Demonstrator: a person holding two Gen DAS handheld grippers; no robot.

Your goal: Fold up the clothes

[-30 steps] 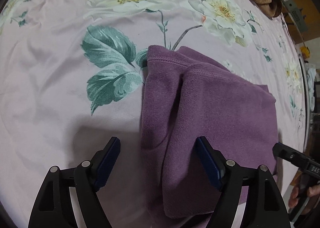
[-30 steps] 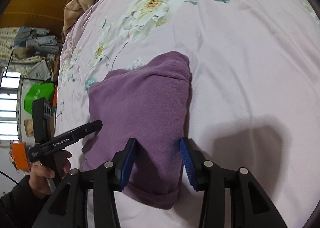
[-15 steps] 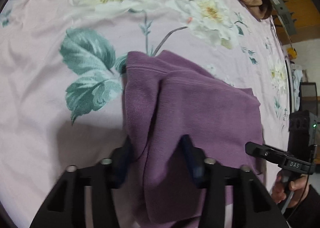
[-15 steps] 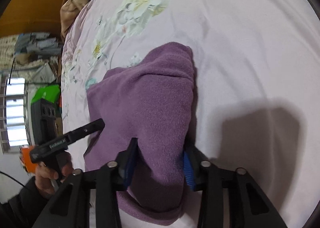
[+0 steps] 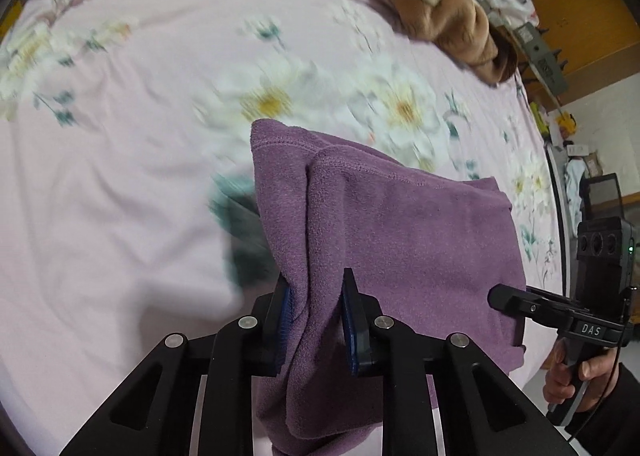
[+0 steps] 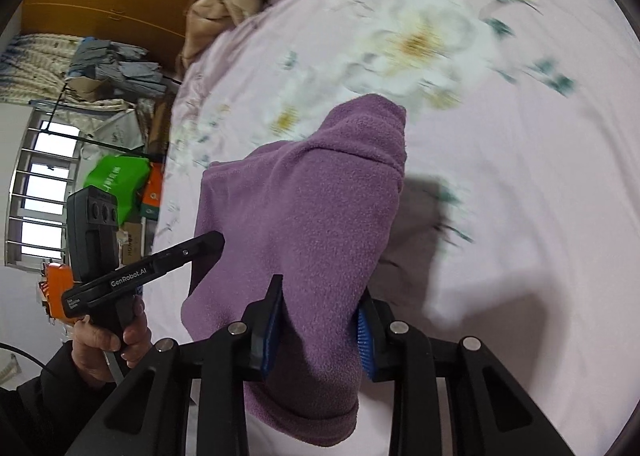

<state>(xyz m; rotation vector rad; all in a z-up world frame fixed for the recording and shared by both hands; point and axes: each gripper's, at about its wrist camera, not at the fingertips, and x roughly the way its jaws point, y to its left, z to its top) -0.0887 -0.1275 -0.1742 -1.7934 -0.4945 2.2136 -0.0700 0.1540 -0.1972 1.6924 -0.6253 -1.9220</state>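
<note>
Over bed (image 5: 120,216): left gripper (image 5: 316,320) and right gripper (image 6: 320,328), jaws closing, each pinch a side of purple fleece (image 5: 400,224), spreading it, likely for a fold.

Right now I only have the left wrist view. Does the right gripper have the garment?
Observer: Yes. The right gripper has a thick fold of the garment between its fingers, which are closing on it.
Operator: Is that side off the bed?
Observer: It looks so: it casts a shadow on the sheet beside it.
Operator: Is anything trailing on that side?
Observer: The garment's lower edge hangs loose below the fingers.
</note>
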